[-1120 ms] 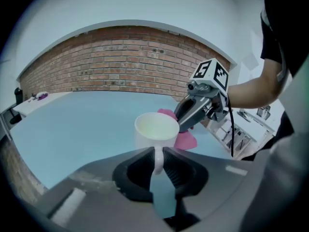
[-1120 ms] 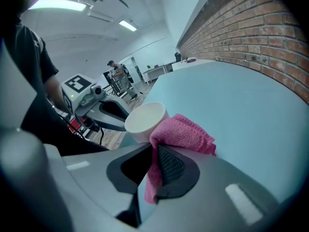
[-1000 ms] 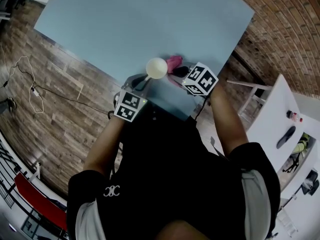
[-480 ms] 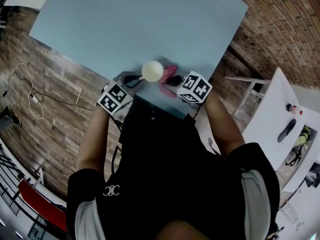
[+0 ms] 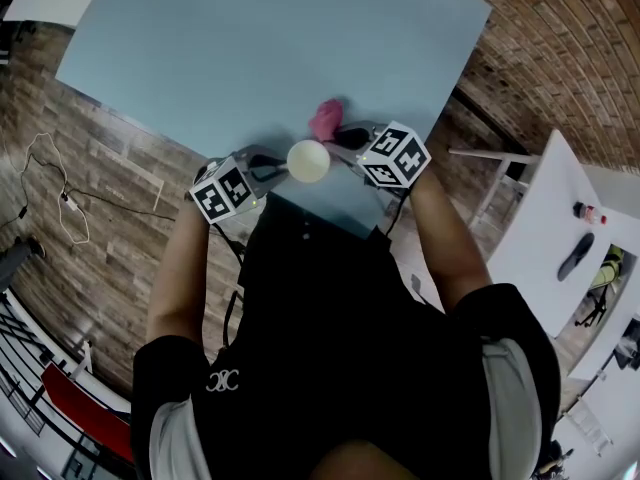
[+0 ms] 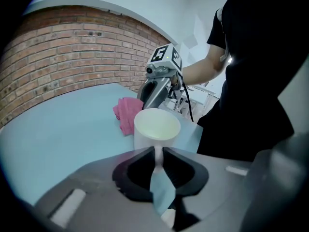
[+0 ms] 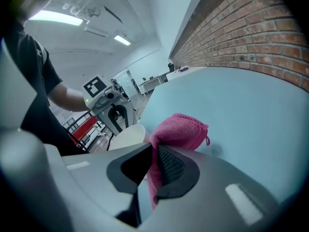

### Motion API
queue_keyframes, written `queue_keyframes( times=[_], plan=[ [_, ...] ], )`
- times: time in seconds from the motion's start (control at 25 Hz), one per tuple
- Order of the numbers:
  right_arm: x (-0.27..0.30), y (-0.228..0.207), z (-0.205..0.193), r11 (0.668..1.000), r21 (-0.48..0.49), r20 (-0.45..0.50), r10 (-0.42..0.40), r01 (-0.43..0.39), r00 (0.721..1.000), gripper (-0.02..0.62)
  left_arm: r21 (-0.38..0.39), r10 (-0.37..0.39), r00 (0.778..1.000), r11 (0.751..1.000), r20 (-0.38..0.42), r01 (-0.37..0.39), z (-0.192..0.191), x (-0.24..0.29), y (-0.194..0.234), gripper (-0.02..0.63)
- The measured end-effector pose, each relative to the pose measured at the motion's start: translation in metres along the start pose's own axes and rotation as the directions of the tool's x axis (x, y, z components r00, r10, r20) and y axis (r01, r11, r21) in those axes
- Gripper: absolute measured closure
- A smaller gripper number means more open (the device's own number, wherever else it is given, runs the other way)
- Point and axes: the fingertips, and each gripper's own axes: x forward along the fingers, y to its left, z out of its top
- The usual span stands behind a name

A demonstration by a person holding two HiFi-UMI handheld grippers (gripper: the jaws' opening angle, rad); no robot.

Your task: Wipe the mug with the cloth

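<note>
Moved past the cream mug [image 5: 308, 161], pink cloth [image 5: 324, 120] looks bunched.

Beyond our hands the table [image 5: 270, 48] runs wide, with room to pass to the far edge and to either side. Close in, the mug [image 5: 308, 161] fills the gap between our left gripper [image 5: 281, 168] and right gripper [image 5: 343, 138], with the cloth [image 5: 325, 121] just behind it. A side table [image 5: 540, 228] stands well apart at our right.
</note>
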Motion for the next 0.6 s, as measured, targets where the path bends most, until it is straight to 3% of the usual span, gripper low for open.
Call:
queue_keyframes(
  times=[0.16,0.36,0.6],
  plan=[
    [0.0,0.0,-0.004,0.989,0.126,0.036,0.077,-0.081,0.996,0.557,-0.019,0.017,1.0,1.0,-0.006,-0.018,-0.007,0.001,-0.001,0.552],
    [-0.006,0.007,-0.017,0.91,0.35,0.139,0.183,-0.221,0.973,0.557,-0.009,0.027,0.999,1.0,-0.017,-0.028,-0.007,0.001,0.002,0.552],
    [-0.01,0.031,-0.042,0.843,0.439,0.182,0.254,-0.31,0.95,0.557,-0.001,0.025,0.999,1.0,-0.025,-0.025,-0.008,0.001,0.001,0.551]
  ],
)
